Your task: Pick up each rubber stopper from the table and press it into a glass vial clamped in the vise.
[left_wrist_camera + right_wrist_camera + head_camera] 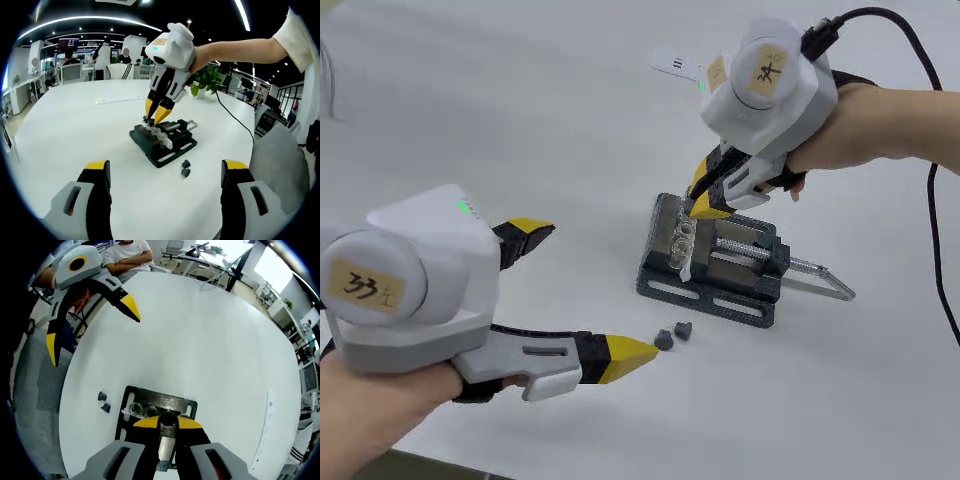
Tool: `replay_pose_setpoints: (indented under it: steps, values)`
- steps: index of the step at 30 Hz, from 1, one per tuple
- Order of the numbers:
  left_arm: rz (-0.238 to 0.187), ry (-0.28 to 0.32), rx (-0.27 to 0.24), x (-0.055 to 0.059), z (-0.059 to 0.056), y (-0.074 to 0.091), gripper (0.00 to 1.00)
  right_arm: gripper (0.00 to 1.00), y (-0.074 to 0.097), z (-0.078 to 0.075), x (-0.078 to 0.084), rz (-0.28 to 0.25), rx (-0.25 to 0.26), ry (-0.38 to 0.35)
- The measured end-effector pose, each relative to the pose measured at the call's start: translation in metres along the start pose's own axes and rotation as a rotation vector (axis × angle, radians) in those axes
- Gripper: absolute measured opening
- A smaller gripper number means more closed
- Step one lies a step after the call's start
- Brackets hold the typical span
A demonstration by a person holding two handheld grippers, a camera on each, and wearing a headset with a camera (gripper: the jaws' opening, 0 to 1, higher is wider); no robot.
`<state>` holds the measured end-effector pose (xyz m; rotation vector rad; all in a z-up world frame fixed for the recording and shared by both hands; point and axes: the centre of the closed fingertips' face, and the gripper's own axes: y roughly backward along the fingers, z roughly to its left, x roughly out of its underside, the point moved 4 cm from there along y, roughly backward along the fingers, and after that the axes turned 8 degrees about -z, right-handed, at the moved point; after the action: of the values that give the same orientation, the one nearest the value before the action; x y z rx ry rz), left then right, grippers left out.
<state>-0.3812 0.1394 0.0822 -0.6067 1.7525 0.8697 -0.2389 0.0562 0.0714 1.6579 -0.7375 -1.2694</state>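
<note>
The left gripper (582,292) hangs at the near left over the white worktop (520,120), held in a hand (360,410) at the near edge. Its jaws are spread wide, with nothing between the yellow tips. The nearer tip points toward two loose stoppers (664,340) without touching them. These small dark pieces lie close together on the worktop, just off the near left corner of the vise (720,295).

The vise, dark with a slotted base, sits right of centre. Its screw and bent handle stick out to the right. Clamped across its left end is a short row of clear glass vials (682,238), standing upright with their mouths up.

The right gripper (705,207) reaches in from the far right, held in another hand (850,125), and points steeply down at the vials. Its jaws are drawn close together and pinch a dark pinched stopper (167,418) between the yellow tips. In the right gripper view this stopper sits directly over the row of vials, at the end of the row beside two open vial mouths. From these views I cannot tell whether it already touches a vial's mouth.

A black cable (931,200) runs from the top of the right gripper and loops down along the right side of the worktop. A small paper label (675,63) lies flat on the far part of the worktop, well apart from the vise.
</note>
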Motion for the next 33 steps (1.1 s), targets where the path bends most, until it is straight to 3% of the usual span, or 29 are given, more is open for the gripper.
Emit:
replay_pose_setpoints:
  steps: [6,16,23,26,33]
  values:
    - [0.0,-0.001,-0.001,0.0,0.001,0.0,0.9,0.07,-0.001,0.0,0.0,-0.009,-0.002,-0.021]
    - [0.007,0.002,0.005,0.002,-0.001,-0.001,0.89,0.09,0.0,0.002,0.0,-0.005,0.003,0.002]
    - [0.006,0.002,0.005,0.003,-0.001,-0.001,0.89,0.09,0.008,-0.001,0.0,-0.014,0.011,-0.007]
    - [0.006,0.001,0.004,0.002,-0.001,-0.001,0.89,0.0,0.012,-0.003,-0.002,-0.028,-0.001,-0.044]
    - [0.009,0.004,0.003,0.003,0.0,-0.001,0.89,0.0,0.009,0.003,-0.006,-0.016,-0.059,-0.066]
